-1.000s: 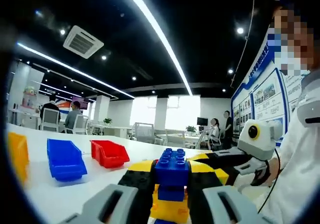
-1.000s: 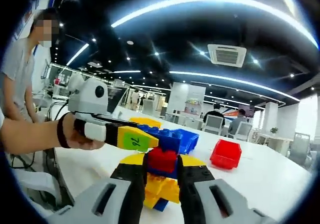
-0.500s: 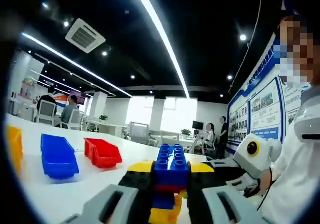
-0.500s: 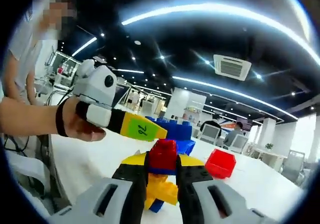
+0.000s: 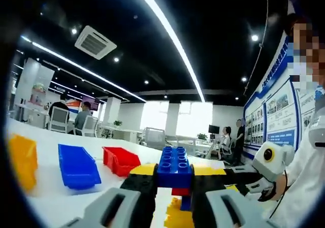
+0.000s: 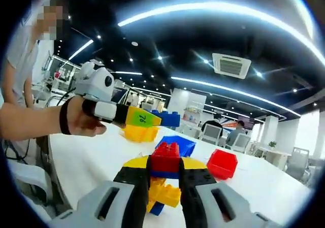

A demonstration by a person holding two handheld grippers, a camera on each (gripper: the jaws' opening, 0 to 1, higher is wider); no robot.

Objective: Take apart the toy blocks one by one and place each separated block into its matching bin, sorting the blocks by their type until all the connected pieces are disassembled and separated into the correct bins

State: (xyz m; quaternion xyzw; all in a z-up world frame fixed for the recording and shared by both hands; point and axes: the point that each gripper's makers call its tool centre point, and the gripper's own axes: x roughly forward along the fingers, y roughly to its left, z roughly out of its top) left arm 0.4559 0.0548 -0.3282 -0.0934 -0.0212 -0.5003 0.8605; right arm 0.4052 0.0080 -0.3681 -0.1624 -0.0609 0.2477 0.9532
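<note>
A long white table (image 5: 61, 195) runs through the bright office, with yellow (image 5: 23, 159), blue (image 5: 78, 164) and red (image 5: 121, 160) bins lined up on it. The left gripper (image 5: 174, 174) is clamped on a blue block (image 5: 174, 162); the right gripper (image 6: 165, 167) pinches the red-topped block stack (image 6: 163, 180).

The block (image 5: 174, 163) between the left gripper's (image 5: 174, 190) black, yellow-tipped jaws is blue, with a red block (image 5: 180, 191) and yellow blocks (image 5: 176, 215) below it. Three bins sit on the white table (image 5: 61, 197): yellow (image 5: 23, 159), blue (image 5: 77, 165) and red (image 5: 121, 160). In the right gripper view, a red block (image 6: 165, 159) sits between the right gripper's (image 6: 163, 180) black and yellow jaws, over yellow and blue ones. The left gripper there carries a green label (image 6: 140, 118) and a blue block (image 6: 167, 119). The ceiling (image 5: 101, 14) is black with white light strips.
</note>
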